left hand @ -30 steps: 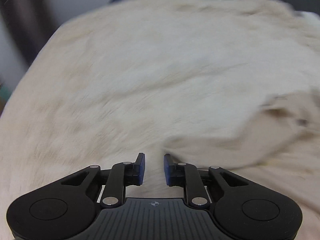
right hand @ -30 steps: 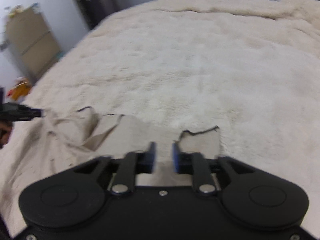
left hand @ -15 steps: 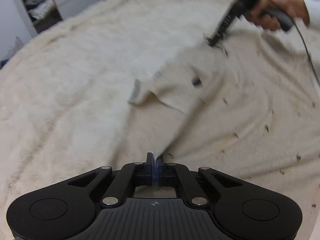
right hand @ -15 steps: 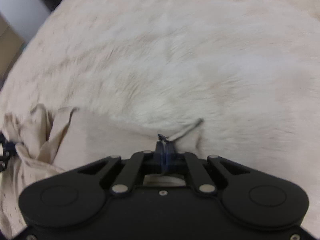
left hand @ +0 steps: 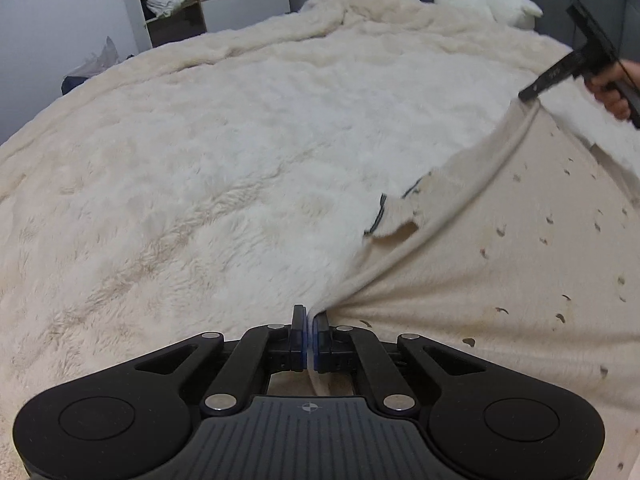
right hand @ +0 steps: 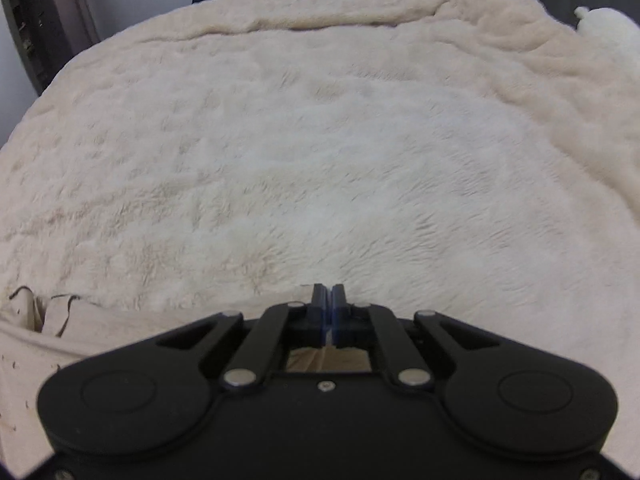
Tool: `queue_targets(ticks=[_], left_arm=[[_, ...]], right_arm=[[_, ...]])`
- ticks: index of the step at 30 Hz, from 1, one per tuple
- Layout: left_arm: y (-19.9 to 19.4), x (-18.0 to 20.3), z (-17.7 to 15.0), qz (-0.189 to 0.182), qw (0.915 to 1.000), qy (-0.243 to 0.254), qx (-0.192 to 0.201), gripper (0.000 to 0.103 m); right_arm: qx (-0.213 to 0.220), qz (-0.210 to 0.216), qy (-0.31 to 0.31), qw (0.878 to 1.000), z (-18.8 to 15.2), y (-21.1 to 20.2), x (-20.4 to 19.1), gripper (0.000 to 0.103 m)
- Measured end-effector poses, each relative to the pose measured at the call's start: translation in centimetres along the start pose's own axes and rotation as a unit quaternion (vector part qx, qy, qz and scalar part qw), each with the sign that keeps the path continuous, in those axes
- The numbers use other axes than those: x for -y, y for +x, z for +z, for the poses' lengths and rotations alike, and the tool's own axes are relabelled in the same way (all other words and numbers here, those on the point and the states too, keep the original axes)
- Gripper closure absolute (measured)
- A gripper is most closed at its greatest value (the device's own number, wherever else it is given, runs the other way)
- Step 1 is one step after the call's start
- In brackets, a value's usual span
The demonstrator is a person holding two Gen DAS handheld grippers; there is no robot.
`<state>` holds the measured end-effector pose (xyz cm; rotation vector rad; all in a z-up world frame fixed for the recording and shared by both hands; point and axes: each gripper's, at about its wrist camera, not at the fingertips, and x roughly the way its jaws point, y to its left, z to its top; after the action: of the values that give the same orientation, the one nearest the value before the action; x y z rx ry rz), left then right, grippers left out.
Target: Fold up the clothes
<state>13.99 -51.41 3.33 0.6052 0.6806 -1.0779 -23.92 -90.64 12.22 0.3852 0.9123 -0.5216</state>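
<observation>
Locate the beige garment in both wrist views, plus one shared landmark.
Left wrist: beige garment fills the right side, pinched in the left gripper, stretched to the right gripper at upper right.
Right wrist: garment at lower left, running under the right gripper.
Shared landmark: white plush toy, and.

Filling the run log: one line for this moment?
left gripper: shut on garment | right gripper: shut on garment | stretched over blanket
</observation>
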Motion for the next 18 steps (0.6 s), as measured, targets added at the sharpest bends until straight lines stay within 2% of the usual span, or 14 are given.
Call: queue_targets(ticks=[5,7,8,9,10,12,14,15,17,18], left_arm=[[2.0,-1.1,-0.3,0.058,0.9956,-0.074,-0.007,0.102],[2.7,-1.5,-0.4,0.081,0.9912,-0.104,-0.01,0.1],[3.0,-1.0,-0.6,0.09,0.9915,-0.093,-0.016,0.094],[3.3,-0.5,-0.9,0.098,0.9916,-0.081,-0.022,0.081],[3.1,0.0,-1.2,0.11,0.9912,-0.071,-0.02,0.076],[1.6,-0.1,-2.0,0.116,0.9892,-0.088,-0.013,0.053],[-1.0,-0.4,-3.0,0.115,0.9858,-0.122,-0.004,0.052],[-2.4,-0.4,-3.6,0.11,0.9842,-0.139,0.003,0.051],[-6.1,0.0,-5.2,0.1,0.9793,-0.175,0.02,0.047],[-8.6,0.4,-6.3,0.095,0.9758,-0.195,0.03,0.045]], right_arm=[[-0.001,-0.008,0.049,0.999,1.1,2.7,1.0,0.102],[0.009,0.007,0.066,0.998,1.1,3.5,1.3,0.095],[0.0,0.015,0.066,0.998,0.9,3.7,1.3,0.09],[-0.007,0.019,0.063,0.998,0.9,3.8,1.3,0.089],[-0.002,0.027,0.054,0.998,0.4,2.8,1.5,0.088],[0.012,0.044,0.037,0.998,-0.6,0.6,1.9,0.078],[0.03,0.047,0.009,0.998,-3.8,-4.2,3.0,0.071],[0.031,0.049,0.009,0.998,-4.0,-4.5,3.1,0.066],[0.038,0.065,0.019,0.997,-8.0,-8.4,4.3,0.062],[0.038,0.069,0.023,0.997,-8.9,-9.2,4.7,0.059]])
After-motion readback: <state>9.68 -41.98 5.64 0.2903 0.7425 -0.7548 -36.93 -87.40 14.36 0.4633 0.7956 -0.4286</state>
